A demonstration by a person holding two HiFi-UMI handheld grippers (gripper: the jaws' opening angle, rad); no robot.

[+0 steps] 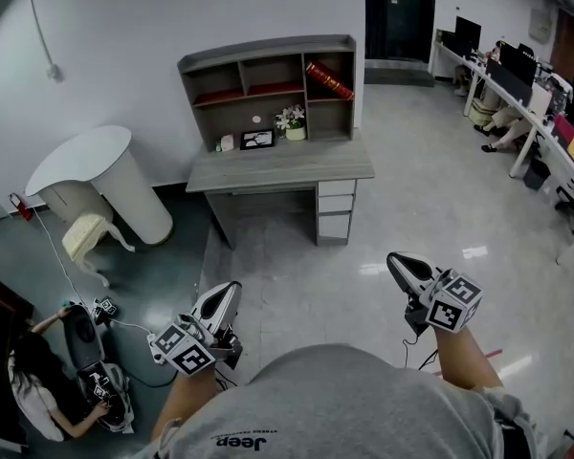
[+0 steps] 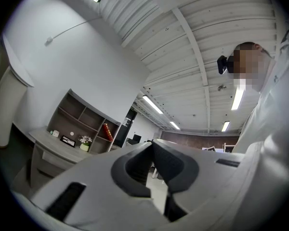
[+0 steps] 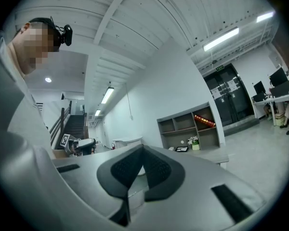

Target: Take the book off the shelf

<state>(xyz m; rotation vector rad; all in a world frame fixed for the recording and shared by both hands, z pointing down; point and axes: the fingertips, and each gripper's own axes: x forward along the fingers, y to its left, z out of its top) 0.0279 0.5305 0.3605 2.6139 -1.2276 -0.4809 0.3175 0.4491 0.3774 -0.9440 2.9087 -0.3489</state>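
Red book [image 1: 329,80], leaning on the shelf: 1
Grey wooden shelf unit [image 1: 203,62]: 1
Grey bench [image 1: 306,168] under it: 1
Drawer fronts [image 1: 335,206] in bench: 3
Black picture frame [image 1: 257,140]: 1
Pot of white flowers [image 1: 292,122]: 1
White round-topped counter [image 1: 81,156]: 1
Cream chair [image 1: 84,236]: 1
Tongs: 2, namely left tongs [image 1: 226,291] and right tongs [image 1: 396,260]

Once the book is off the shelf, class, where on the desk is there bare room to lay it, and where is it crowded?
The front strip of the desk top, edge to edge, is bare. The back is crowded: a small white item, a picture frame and a flower pot stand in a row under the shelf.
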